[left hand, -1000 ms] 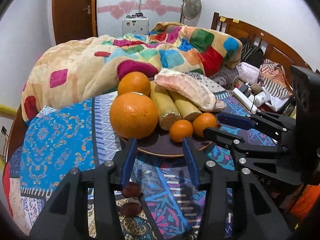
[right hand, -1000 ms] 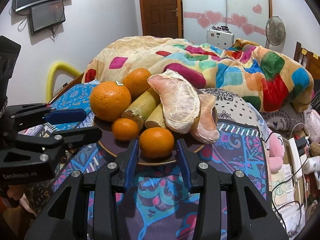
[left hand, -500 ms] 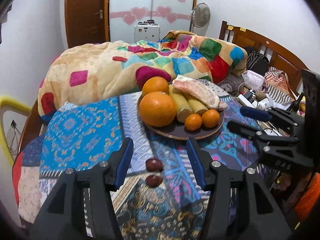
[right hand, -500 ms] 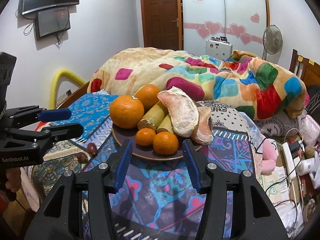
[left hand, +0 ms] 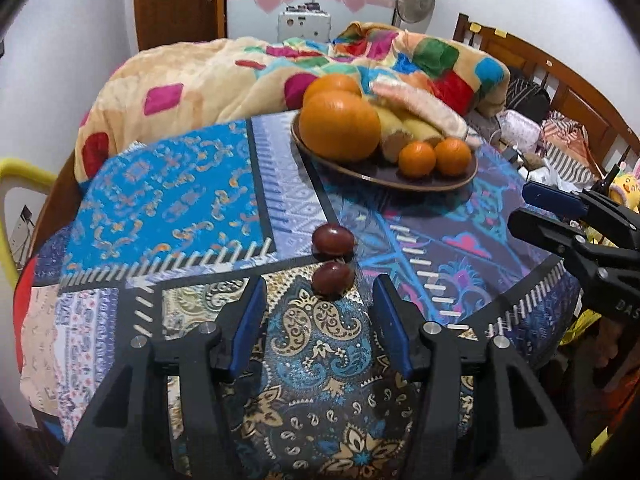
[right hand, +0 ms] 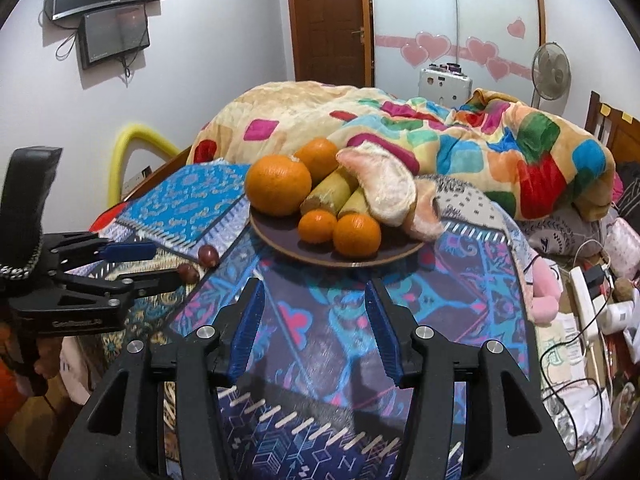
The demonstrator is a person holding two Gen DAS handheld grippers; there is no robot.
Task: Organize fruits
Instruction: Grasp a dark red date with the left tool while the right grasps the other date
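Two small dark red oval fruits (left hand: 333, 257) mid-frame on patterned patchwork cloth (left hand: 168, 196), long axes running left-right, just ahead of left gripper (left hand: 320, 312), jaws apart and empty, right gripper (right hand: 314, 312) jaws apart and empty, below the round dark brown plate (right hand: 280, 236) of oranges.

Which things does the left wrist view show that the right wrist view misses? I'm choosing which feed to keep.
Only the left wrist view shows the wooden headboard rails. Only the right wrist view shows the wall screens and the power strip. Both show the plate of fruit, the two dark red fruits on the cloth, the fan, and both open grippers.
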